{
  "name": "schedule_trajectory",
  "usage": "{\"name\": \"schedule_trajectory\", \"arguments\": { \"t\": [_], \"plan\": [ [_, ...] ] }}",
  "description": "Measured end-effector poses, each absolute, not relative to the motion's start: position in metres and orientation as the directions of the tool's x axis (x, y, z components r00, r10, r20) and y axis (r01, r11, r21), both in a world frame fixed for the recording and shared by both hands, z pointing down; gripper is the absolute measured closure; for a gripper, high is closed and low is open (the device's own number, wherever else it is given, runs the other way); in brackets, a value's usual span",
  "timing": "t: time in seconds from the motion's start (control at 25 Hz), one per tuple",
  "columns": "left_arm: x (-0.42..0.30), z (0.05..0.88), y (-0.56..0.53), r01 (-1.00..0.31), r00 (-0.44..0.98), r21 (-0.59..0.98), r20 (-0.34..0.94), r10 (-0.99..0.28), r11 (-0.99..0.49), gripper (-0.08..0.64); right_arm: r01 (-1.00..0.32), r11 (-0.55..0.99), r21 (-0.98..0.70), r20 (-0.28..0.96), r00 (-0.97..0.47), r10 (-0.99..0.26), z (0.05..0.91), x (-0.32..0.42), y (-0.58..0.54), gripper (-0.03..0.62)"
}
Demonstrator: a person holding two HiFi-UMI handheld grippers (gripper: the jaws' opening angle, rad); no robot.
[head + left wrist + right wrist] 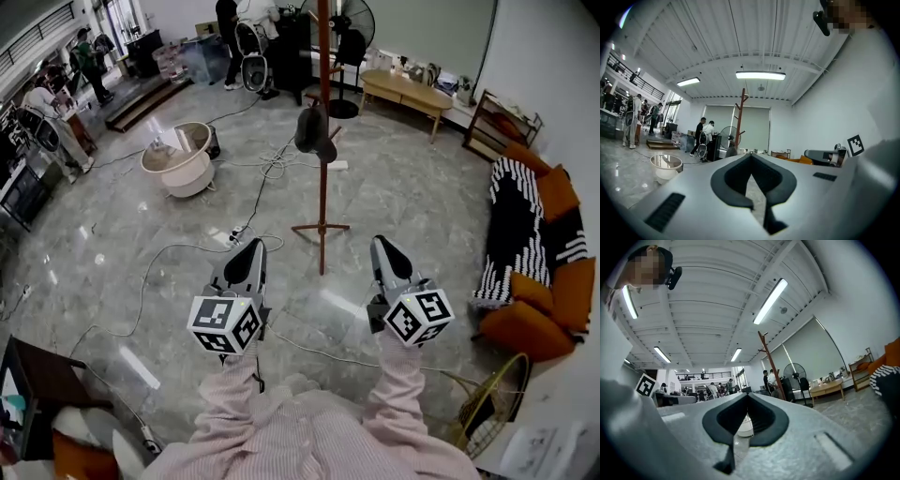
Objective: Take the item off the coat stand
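A tall brown wooden coat stand (323, 122) rises from the marble floor ahead of me. A dark cap (315, 131) hangs on one of its pegs, about halfway up. Both grippers are held low in front of me, short of the stand's foot. My left gripper (251, 248) is shut and empty, its tips meeting in the left gripper view (751, 156). My right gripper (383, 246) is shut and empty too (746, 396). The stand (740, 117) shows far off in the left gripper view, and the stand (771, 364) also shows in the right gripper view.
Cables (169, 253) trail over the floor left of the stand. A round white tub (180, 167) sits at the left. A striped and orange sofa (530, 244) lines the right wall. A wooden table (408, 94), standing fans (349, 37) and people (242, 37) are at the back.
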State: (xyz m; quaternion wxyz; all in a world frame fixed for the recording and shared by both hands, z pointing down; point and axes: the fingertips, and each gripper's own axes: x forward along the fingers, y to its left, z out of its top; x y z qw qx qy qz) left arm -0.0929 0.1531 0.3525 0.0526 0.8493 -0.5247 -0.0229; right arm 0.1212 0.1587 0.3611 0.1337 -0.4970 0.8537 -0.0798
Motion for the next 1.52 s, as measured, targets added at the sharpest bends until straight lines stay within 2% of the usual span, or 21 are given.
{"name": "schedule_trajectory", "arguments": {
  "t": [0.16, 0.6, 1.52],
  "plan": [
    [-0.092, 0.359, 0.158, -0.896, 0.436, 0.117, 0.037, -0.899, -0.429, 0.558, -0.814, 0.509, -0.280, -0.129, -0.494, -0.860, 0.369, 0.116, 0.157, 0.589],
    [-0.090, 0.384, 0.133, -0.896, 0.434, 0.139, 0.083, -0.897, -0.421, 0.558, -0.813, 0.495, -0.306, -0.085, -0.495, -0.865, 0.389, 0.111, 0.122, 0.537],
    [-0.102, 0.389, -0.072, -0.868, 0.474, 0.199, 0.056, -0.879, -0.455, 0.558, -0.820, 0.485, -0.303, -0.074, -0.487, -0.870, 0.391, 0.086, -0.075, 0.413]
  ]
}}
